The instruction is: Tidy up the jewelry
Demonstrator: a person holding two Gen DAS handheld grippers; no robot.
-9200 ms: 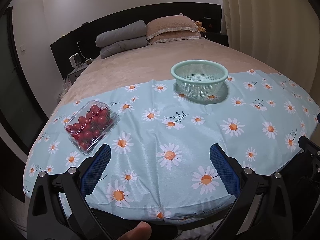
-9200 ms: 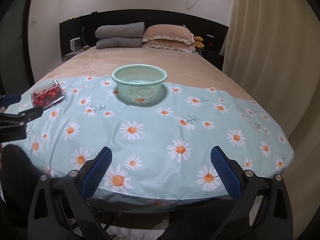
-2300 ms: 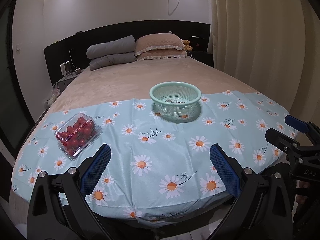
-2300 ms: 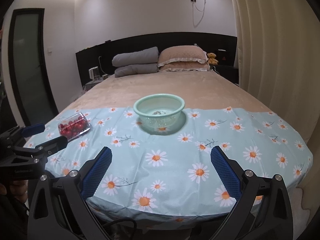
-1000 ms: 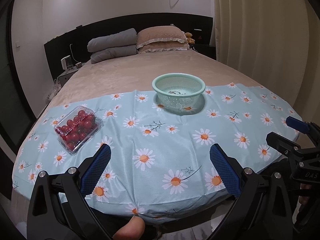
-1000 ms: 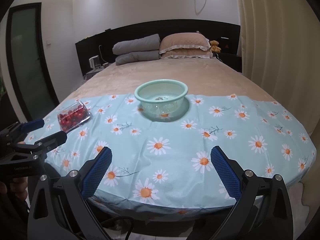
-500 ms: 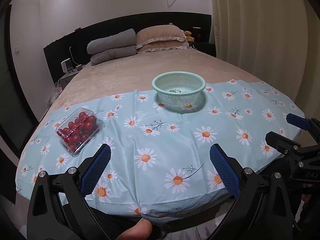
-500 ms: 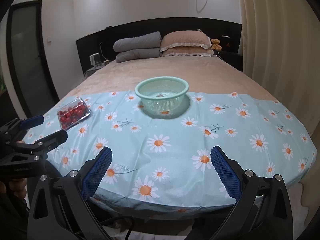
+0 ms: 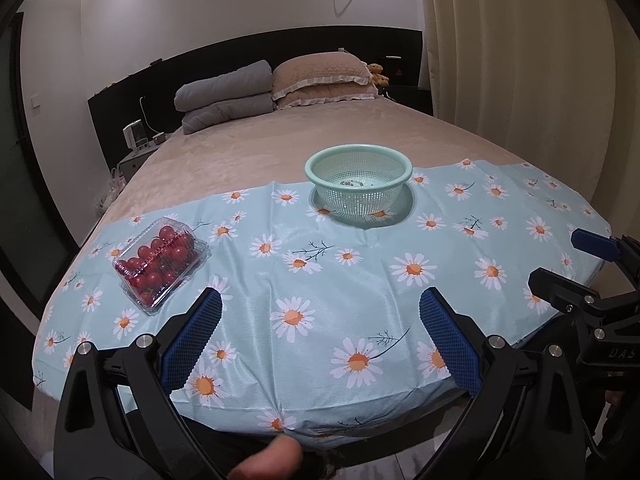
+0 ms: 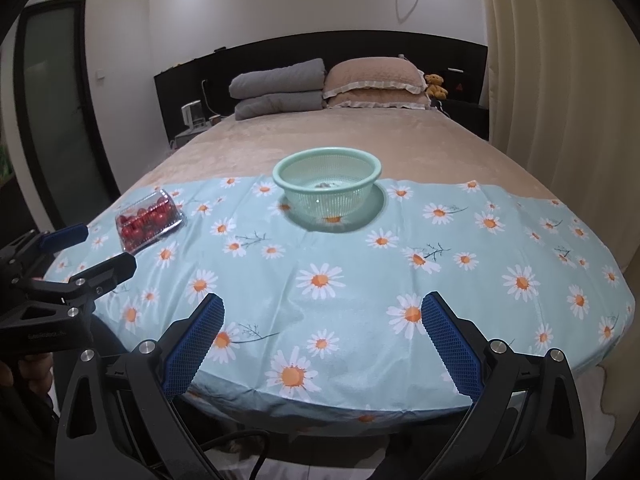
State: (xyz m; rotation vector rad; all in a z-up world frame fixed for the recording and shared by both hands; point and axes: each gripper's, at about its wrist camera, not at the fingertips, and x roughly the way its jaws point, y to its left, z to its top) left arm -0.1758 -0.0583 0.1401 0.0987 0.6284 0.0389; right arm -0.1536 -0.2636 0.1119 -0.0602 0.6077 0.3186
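A mint-green perforated basket [image 9: 358, 184] [image 10: 327, 187] stands on the daisy-print cloth [image 9: 320, 280] near the middle of the bed, with a few small dark items at its bottom that are too small to make out. My left gripper [image 9: 320, 320] is open and empty, well short of the basket at the cloth's near edge. My right gripper [image 10: 322, 324] is open and empty too, equally far from the basket. Each gripper shows from the side in the other's view: the right gripper [image 9: 576, 264] and the left gripper [image 10: 84, 252].
A clear clamshell box of cherry tomatoes [image 9: 160, 264] [image 10: 149, 218] lies on the cloth to the left. Pillows [image 9: 320, 80] and folded grey bedding [image 9: 224, 96] sit at the headboard. Curtains [image 9: 520, 60] hang on the right. A fingertip [image 9: 272, 460] shows at the bottom edge.
Both grippers have drifted slightly over the last second, so the view of the bed shifted a little. Both stay open and empty; the basket and tomato box have not moved.
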